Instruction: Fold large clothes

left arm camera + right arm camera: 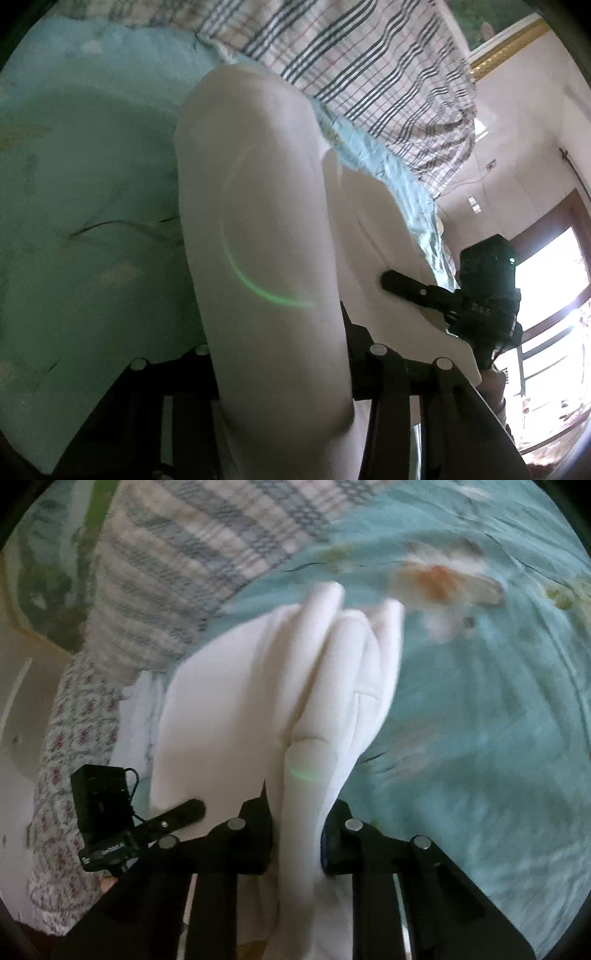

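The main risk, as judged from here, is that the white garment (258,701) slides out of one grip while it is carried, because it is bunched into thick rolls and only a narrow ridge of it is caught by each tool. If the 2 tools are drawn apart unevenly, the fold could be pulled crooked or the loose layers could spill open onto the bedsheet (480,720). A snag against the checked blanket (177,554) at the far edge of the bed is also possible.

In the right wrist view, the right gripper (295,843) is seen clamped on a roll of the garment, with cloth pressed between its 2 black fingers. The left gripper (280,369) is largely covered by fabric in its own view; a thick fold seems to be pinched between its fingers, though contact at the pads is hidden.

The garment is plain white, thick and soft, and gathered into several rounded pleats rather than lying flat. It is held between the 2 tools, over the teal floral bedsheet and near the blanket. No collar or sleeve can be made out, and the right view is blurred.
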Tool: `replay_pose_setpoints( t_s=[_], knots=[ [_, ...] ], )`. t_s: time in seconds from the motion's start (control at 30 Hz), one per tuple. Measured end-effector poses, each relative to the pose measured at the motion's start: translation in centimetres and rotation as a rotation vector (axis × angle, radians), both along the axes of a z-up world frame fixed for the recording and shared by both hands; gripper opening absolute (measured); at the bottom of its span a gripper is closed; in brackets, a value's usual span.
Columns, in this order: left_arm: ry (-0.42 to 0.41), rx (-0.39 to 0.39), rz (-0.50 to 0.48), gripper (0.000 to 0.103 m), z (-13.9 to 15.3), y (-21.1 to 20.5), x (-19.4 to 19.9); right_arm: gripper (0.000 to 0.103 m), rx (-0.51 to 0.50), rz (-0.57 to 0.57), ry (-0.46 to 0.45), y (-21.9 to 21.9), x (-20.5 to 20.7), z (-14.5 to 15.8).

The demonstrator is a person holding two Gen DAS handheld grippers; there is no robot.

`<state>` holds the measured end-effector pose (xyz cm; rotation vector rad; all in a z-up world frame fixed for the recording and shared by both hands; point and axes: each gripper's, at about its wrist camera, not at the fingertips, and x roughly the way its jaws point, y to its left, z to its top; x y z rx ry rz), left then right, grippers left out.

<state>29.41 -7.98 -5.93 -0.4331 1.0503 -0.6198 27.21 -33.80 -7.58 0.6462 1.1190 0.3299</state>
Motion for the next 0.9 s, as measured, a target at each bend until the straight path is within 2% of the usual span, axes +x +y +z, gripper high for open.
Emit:
replay_pose_setpoints(
  t_s=[0.17,0.3,0.37,0.43,0.5,0.57,0.63,0.7,0.77,0.9],
  knots=[
    [-0.012,0.048,0.042,0.042,2.7,7.0,-4.8,0.020,0.103,0.083,-0.019,6.4,-2.3,0.0],
    [-0.001,0.092,0.102,0.043,3.0,11.5,-7.4,0.020,0.184,0.131,-0.018,11.4,-2.7,-1.4],
    [0.014,0.103,0.138,0.044,2.0,13.4,-8.0,0.020,0.196,0.147,-0.005,13.2,-2.7,-2.4],
    [0.046,0.112,0.158,0.046,-0.1,14.4,-7.8,0.020,0.171,0.155,0.017,14.5,-2.4,-3.6],
    [0.085,0.123,0.190,0.056,-2.3,15.5,-7.9,0.020,0.131,0.141,0.034,14.7,-2.5,-4.6],
    [0.107,0.052,0.218,0.065,-3.9,16.6,-7.8,0.022,0.143,0.122,0.052,14.1,-2.5,-5.3],
    [0.133,-0.017,0.241,0.065,-4.6,17.4,-7.8,0.028,0.129,0.112,0.056,13.9,-2.8,-5.6],
    [0.124,0.001,0.242,0.066,-4.4,16.9,-7.9,0.033,0.105,0.109,0.061,13.8,-3.1,-5.5],
    [0.114,0.052,0.250,0.067,-3.5,16.5,-8.2,0.036,0.092,0.100,0.067,13.5,-3.4,-5.2],
    [0.062,0.105,0.271,0.067,-0.7,17.2,-10.7,0.040,-0.019,0.065,0.023,13.2,-4.3,-2.3]
  ],
)
